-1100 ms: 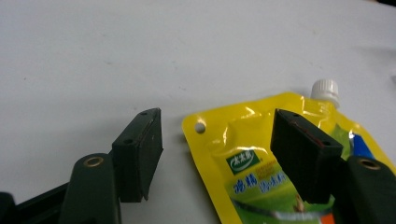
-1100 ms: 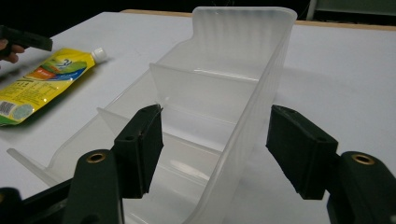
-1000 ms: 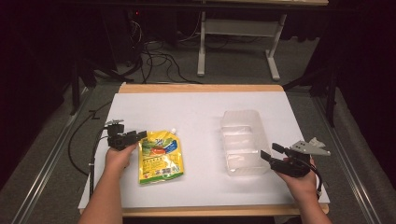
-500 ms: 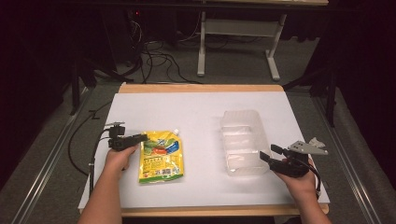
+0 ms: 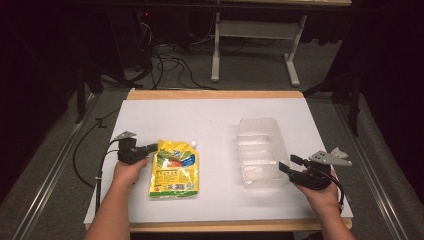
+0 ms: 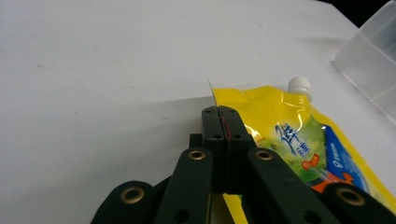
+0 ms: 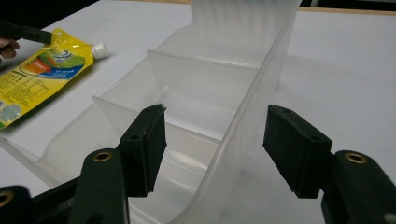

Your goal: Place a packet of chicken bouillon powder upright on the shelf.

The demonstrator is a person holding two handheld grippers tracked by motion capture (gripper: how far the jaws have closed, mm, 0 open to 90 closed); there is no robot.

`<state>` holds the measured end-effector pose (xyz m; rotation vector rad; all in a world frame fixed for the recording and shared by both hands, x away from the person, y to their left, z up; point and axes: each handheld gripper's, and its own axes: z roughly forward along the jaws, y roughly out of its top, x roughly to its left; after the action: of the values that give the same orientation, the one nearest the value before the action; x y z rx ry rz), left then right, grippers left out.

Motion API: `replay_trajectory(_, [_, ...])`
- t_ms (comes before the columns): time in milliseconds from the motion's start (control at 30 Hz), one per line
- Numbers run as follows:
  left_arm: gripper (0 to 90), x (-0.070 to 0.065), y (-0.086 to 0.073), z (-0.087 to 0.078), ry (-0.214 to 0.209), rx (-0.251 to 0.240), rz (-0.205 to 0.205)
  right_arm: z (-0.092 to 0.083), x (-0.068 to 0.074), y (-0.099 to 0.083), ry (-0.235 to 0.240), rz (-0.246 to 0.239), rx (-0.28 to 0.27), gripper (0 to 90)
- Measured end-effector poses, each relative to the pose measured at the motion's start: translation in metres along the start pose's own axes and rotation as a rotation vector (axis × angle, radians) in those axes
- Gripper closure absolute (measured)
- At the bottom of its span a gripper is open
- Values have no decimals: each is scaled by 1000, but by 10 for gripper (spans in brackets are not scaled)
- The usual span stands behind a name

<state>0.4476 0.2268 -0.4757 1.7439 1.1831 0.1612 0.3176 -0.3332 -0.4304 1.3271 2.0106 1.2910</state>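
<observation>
**Left jaws pinch the pouch corner, right jaws straddle the bin wall**

On the white worktop [image 5: 215, 120], the yellow spouted pouch [image 5: 174, 169] lies flat at the near left. The left hand-held gripper [image 5: 150, 147] has just closed its jaws, now pressed together on the pouch's far left corner edge. To the right sits a clear divided plastic bin [image 5: 257, 150]. The right hand-held gripper [image 5: 290, 164] holds its jaws spread, one inside the bin's near end, one outside its right wall, neither pad pressing.
</observation>
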Motion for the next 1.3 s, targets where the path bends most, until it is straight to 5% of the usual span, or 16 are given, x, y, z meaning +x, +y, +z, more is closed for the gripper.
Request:
replay_trajectory(467, [900, -51, 5, -56, 8, -214, 213, -6, 6, 4, 2, -23, -48, 392])
replay_trajectory(767, [900, -85, 0, -89, -27, -323, 342, -12, 28, 12, -16, -90, -81, 380])
replay_trajectory(1133, [900, -123, -19, -123, -71, -409, 531, -1, 71, 26, 173, -145, -108, 356])
replay_trajectory(1300, [900, -128, -26, -129, -84, -429, 567, 10, 85, 33, 251, -141, -81, 389])
